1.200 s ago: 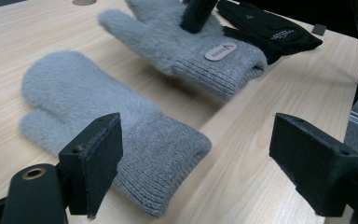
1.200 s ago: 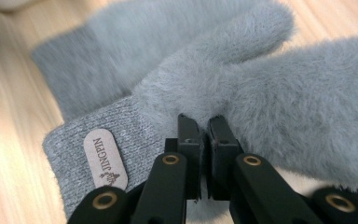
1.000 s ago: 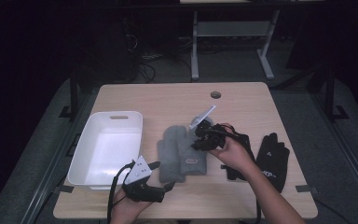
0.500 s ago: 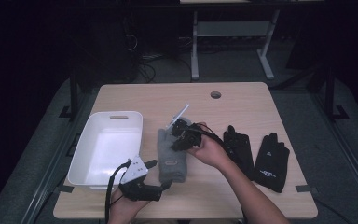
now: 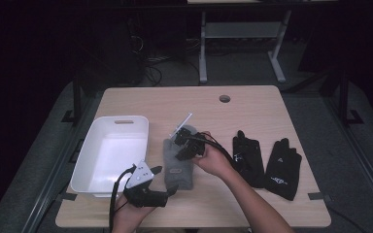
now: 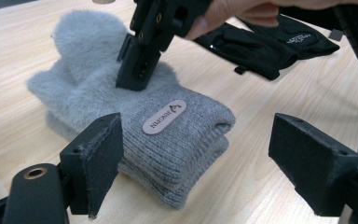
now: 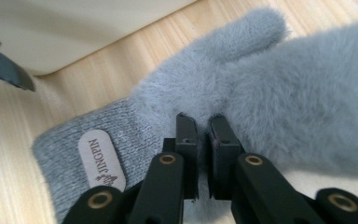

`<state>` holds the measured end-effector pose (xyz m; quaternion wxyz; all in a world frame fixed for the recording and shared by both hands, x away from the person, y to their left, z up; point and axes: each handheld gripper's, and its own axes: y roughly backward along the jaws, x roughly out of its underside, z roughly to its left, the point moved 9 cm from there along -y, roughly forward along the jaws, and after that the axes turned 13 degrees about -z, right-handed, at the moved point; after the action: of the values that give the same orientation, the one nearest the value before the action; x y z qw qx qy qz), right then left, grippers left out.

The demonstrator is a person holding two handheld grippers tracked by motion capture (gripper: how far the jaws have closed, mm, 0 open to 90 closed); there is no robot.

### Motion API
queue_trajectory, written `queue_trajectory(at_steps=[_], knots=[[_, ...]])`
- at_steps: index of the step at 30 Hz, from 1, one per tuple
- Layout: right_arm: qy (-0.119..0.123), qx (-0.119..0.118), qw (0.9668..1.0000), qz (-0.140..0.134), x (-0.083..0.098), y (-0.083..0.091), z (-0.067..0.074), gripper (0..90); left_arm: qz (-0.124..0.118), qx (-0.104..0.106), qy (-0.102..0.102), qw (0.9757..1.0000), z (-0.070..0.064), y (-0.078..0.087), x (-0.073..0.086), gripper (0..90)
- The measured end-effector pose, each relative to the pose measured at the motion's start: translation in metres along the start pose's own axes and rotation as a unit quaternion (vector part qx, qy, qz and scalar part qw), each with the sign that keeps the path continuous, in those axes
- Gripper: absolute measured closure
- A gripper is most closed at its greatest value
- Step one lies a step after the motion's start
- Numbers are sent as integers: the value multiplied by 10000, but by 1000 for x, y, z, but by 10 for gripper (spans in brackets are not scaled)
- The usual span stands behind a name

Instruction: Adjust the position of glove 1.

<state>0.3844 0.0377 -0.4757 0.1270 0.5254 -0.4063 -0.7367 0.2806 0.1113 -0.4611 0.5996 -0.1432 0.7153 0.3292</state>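
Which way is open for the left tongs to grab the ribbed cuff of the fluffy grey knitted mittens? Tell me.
Probably straight ahead: the left tongs stand open facing the ribbed cuff, with bare table between; the right tongs press farther up.

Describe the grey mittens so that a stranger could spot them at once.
Start at the white tub on the table's left. Just right of it lies the stacked pair of grey mittens. Unlike the flat black gloves further right, they are fluffy, with a small oval label.
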Motion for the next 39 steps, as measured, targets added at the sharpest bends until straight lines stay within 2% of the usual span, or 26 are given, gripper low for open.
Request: queue_trajectory(at_steps=[3, 5, 7, 10, 12, 14, 15, 16, 17, 18, 20, 22, 23, 27, 34, 36, 39], knots=[[-59, -91, 9999, 6, 4, -4, -1, 799, 14, 6, 8, 10000, 0, 0, 1, 207], [-91, -119, 9999, -18, 6, -4, -3, 712, 31, 3, 27, 10000, 1, -1, 1, 207], [-154, -221, 9995, -168, 3, 0, -5, 628, 50, 30, 42, 10000, 0, -2, 1, 210], [-393, -143, 9980, -469, -3, 14, -13, 467, 73, 41, 46, 10000, 0, -4, 2, 215], [-681, -113, 9957, -619, -4, 22, -21, 403, 66, 58, 55, 9999, -1, -5, 2, 215], [-907, -13, 9938, -648, -3, 28, -32, 349, 59, 55, 17, 10000, -2, -5, 0, 215], [-984, 22, 9927, -701, -3, 29, -38, 339, 45, 59, 21, 10000, -3, -5, 0, 214], [-1197, 13, 9898, -768, -3, 30, -45, 329, 30, 70, 4, 10000, -3, -5, -1, 214], [-1197, 13, 9898, -768, -3, 30, -45, 329, 31, 74, 10, 10000, -3, -5, -1, 214], [-1377, 28, 9877, -741, -2, 29, -54, 332, 30, 86, 24, 10000, -3, -6, -1, 213], [-1438, 43, 9869, -725, -3, 28, -57, 332, 31, 93, 33, 9999, -3, -6, -1, 213], [-1539, 82, 9856, -690, -5, 25, -65, 327, 23, 100, 52, 9999, -3, -6, -1, 212], [-1614, 116, 9839, -752, -7, 22, -72, 326, 18, 103, 36, 9999, -3, -6, -1, 211], [-1741, 161, 9819, -732, -5, 15, -80, 321, 40, 146, -6, 9999, -6, -8, -2, 210], [-2106, 280, 9748, -674, 0, -3, -97, 329, 69, 195, -14, 9998, -7, -10, 0, 211], [-2155, 280, 9741, -622, 2, -9, -99, 335, 53, 190, -27, 9998, -7, -9, -1, 211], [-2080, 435, 9764, -378, 7, -18, -99, 344, 55, 179, -17, 9998, -7, -8, -1, 211]])
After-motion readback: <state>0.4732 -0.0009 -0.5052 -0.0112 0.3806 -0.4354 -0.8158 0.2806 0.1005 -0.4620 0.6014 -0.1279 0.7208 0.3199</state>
